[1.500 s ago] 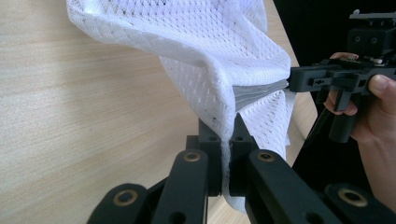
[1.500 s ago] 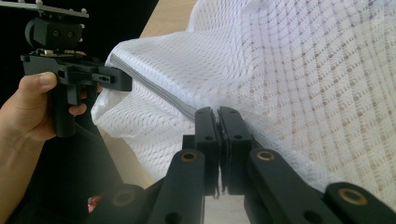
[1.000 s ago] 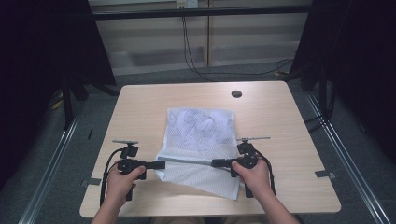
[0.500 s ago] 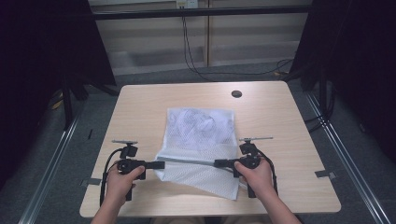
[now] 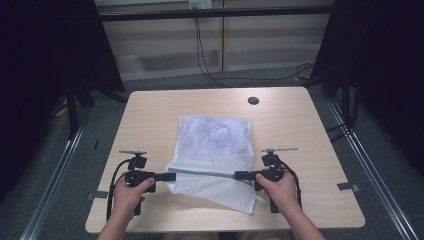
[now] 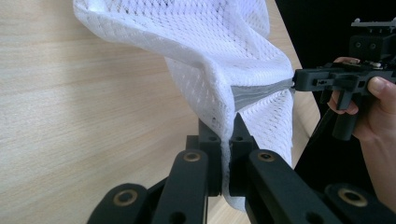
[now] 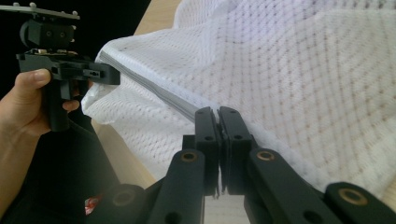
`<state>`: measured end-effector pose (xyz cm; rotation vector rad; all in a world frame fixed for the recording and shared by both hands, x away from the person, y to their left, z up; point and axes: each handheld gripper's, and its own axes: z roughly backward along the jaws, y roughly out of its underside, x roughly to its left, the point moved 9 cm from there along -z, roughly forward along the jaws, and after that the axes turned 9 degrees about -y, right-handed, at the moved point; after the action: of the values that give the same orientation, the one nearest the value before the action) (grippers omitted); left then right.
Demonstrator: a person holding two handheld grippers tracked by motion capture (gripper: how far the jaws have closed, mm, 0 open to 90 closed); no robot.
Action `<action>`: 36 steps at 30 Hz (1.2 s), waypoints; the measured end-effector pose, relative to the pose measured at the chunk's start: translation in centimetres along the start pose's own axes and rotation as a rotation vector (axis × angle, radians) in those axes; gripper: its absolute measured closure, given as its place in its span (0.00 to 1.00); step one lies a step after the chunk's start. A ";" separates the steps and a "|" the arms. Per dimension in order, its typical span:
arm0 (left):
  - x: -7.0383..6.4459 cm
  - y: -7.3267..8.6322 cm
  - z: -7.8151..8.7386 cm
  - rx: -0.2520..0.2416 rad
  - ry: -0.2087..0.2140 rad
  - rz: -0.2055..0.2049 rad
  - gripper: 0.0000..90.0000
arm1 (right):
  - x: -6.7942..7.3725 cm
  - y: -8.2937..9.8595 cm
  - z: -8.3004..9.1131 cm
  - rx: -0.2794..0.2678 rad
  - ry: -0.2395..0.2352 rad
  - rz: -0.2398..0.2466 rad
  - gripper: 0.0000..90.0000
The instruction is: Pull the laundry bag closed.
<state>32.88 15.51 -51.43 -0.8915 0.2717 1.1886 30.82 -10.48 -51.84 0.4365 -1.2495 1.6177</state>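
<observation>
Seen from the high view: white mesh bag (image 5: 212,155) spread mid-table (image 5: 150,115), grey zipper edge (image 5: 205,174) stretched taut between left gripper (image 5: 170,176) and right gripper (image 5: 239,175) (both near the front edge). Small dark disc (image 5: 253,100) farther back.

Through the left gripper view: jaws pressed together on a mesh bag (image 6: 219,60) fold, right gripper (image 6: 299,80) clamping the far end.

Through the right gripper view: jaws closed on the zipper edge (image 7: 154,88), left gripper (image 7: 114,74) gripping the opposite end.
</observation>
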 end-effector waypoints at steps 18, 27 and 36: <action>0.1 0.0 0.1 0.002 -0.007 0.000 0.98 | -1.5 0.6 2.3 -0.015 0.029 -0.014 0.97; 0.2 0.1 0.1 0.002 -0.012 0.001 0.98 | -1.5 0.7 2.5 -0.013 0.030 -0.017 0.97; 0.6 0.1 0.3 -0.004 -0.029 0.017 0.98 | -1.9 1.0 3.0 -0.005 0.041 -0.017 0.97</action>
<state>32.98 16.13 -51.65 -0.8762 0.2538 1.2173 29.94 -13.97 -52.60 0.4080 -1.2160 1.6009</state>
